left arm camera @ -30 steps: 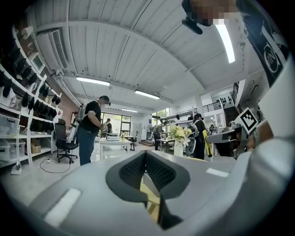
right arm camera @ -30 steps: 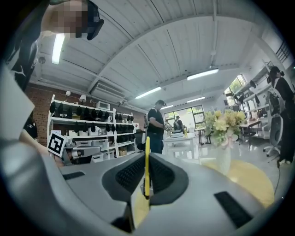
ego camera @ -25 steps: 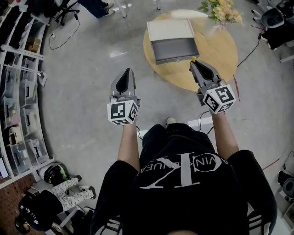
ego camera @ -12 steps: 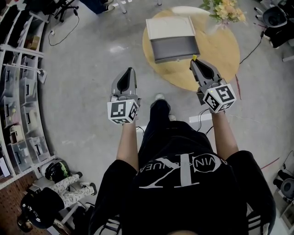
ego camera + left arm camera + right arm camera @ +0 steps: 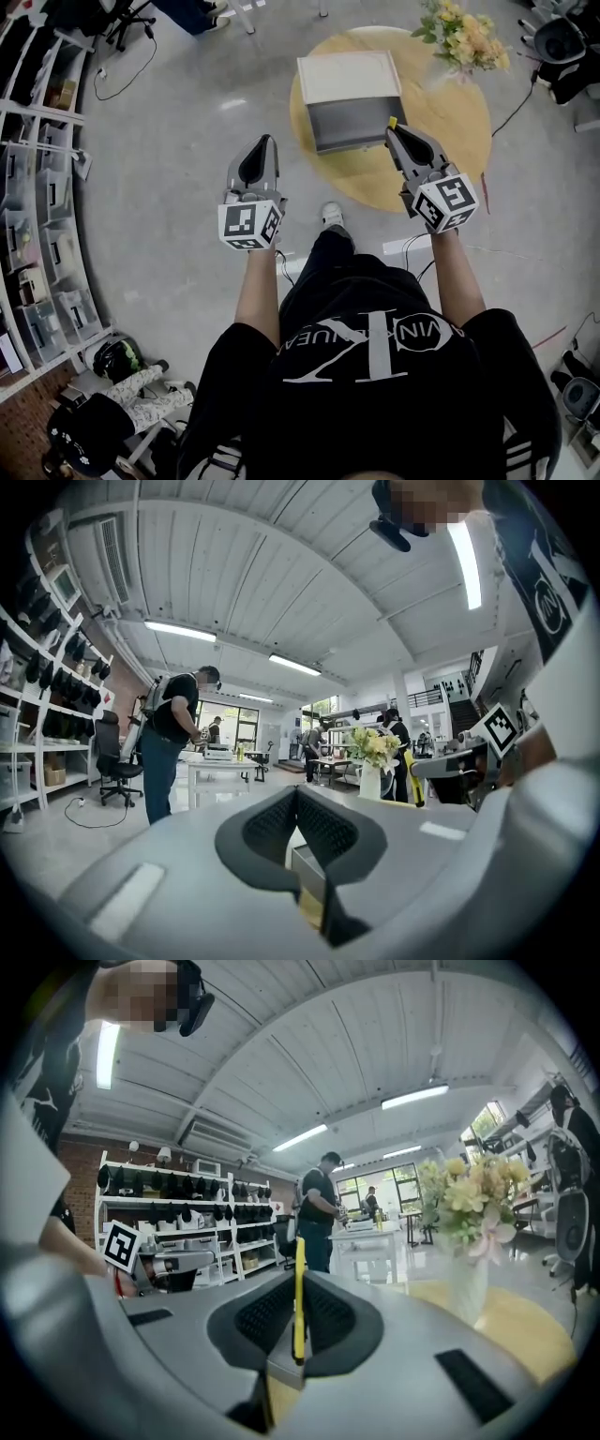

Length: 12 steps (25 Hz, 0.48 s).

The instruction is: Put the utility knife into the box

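The yellow utility knife (image 5: 298,1299) stands thin and upright between the jaws of my right gripper (image 5: 297,1283), which is shut on it. In the head view only the knife's yellow tip (image 5: 393,122) pokes out ahead of the right gripper (image 5: 397,133), at the box's near right corner. The box (image 5: 354,110) is grey inside with its white lid folded back, and rests on the round wooden table (image 5: 450,112). My left gripper (image 5: 264,142) hangs over the floor left of the table, jaws shut with nothing between them (image 5: 295,796).
A vase of flowers (image 5: 464,36) stands on the table's far right. Shelving (image 5: 42,187) lines the left wall. A person (image 5: 173,738) stands by white tables farther back. Cables lie on the concrete floor. My own foot (image 5: 332,215) is near the table.
The person carrying the grippers has stepped toward the table, so box and table sit closer under the grippers. The right gripper still holds the knife; the left stays shut.
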Tool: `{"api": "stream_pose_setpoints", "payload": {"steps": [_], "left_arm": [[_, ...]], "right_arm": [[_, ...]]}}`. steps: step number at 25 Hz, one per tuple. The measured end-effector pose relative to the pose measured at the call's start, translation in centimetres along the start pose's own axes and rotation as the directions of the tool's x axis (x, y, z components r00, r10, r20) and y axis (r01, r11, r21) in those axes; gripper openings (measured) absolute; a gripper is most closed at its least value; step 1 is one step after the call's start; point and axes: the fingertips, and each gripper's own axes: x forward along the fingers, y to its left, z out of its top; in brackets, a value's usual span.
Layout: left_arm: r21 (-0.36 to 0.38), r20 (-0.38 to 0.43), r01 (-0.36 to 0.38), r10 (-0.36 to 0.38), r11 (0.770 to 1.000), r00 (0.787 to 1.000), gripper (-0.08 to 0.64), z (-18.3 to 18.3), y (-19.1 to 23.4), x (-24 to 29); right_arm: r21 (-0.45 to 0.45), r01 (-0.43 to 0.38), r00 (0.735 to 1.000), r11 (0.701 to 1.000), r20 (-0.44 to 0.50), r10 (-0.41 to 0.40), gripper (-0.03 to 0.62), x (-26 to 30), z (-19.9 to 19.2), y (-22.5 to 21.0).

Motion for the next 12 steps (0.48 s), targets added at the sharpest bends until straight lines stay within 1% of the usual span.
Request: {"api": "stream_pose_setpoints", "payload": {"steps": [6, 9, 12], "left_arm": [[0.005, -0.025, 0.042, -0.042, 0.999, 0.999, 0.011, -0.5, 0.5, 3.7], [0.002, -0.042, 0.052, -0.052, 0.999, 0.998, 0.011, -1.2, 0.9, 5.3], [-0.004, -0.053, 0.061, -0.062, 0.998, 0.997, 0.011, -1.6, 1.5, 7.0]], "right_arm": [[-0.028, -0.018, 0.998, 0.999, -0.061, 0.017, 0.032, 3.2, -0.4, -1.6], [-0.05, -0.035, 0.991, 0.998, -0.128, 0.028, 0.032, 4.9, -1.6, -2.4], [-0.088, -0.06, 0.973, 0.994, -0.226, 0.039, 0.032, 6.3, -3.4, -2.9]]}}
